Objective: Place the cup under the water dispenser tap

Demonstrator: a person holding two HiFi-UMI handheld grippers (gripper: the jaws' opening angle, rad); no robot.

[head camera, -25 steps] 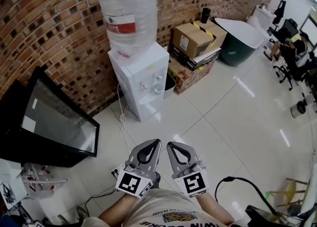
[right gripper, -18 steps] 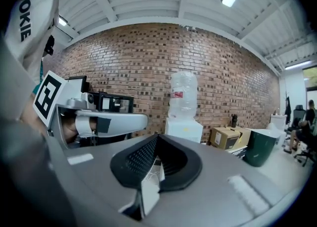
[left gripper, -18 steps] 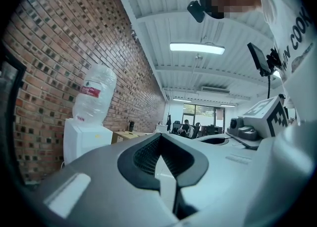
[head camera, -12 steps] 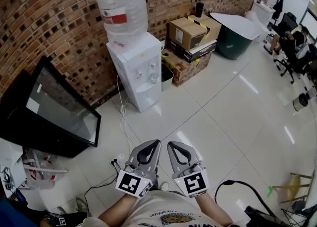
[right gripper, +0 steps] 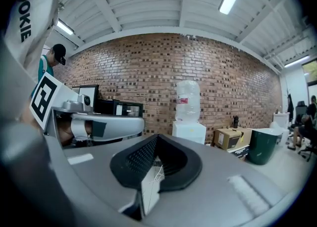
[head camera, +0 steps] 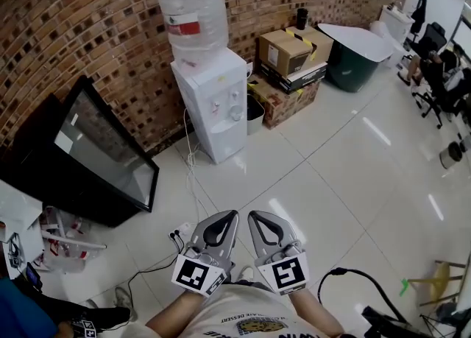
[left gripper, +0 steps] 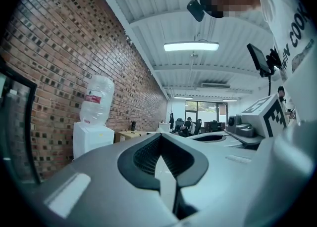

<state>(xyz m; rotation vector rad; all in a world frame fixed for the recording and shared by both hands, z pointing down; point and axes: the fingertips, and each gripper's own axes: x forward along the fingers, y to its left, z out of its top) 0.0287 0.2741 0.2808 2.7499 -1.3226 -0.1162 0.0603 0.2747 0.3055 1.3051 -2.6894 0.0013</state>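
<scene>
The white water dispenser (head camera: 213,101) stands against the brick wall with a clear bottle (head camera: 195,16) on top. A small pale round thing (head camera: 236,114), perhaps the cup, sits on its front ledge below the taps. My left gripper (head camera: 224,216) and right gripper (head camera: 259,216) are side by side low in the head view, well short of the dispenser, over the white floor. Both are shut with nothing between the jaws. The left gripper view has my left gripper (left gripper: 161,137) with the dispenser (left gripper: 91,137) far off. Beyond my right gripper (right gripper: 156,137), the right gripper view shows the dispenser (right gripper: 190,129).
A big black screen (head camera: 96,160) leans on the wall left of the dispenser. Cardboard boxes (head camera: 291,53) and a green bin (head camera: 353,57) stand to its right. A power strip (head camera: 180,233) with cables lies on the floor near my grippers. Office chairs (head camera: 434,71) are at far right.
The dispenser looks smaller and sits farther up the head view than a second ago, and more floor and black screen show. Both grippers keep the same shut pose side by side.
</scene>
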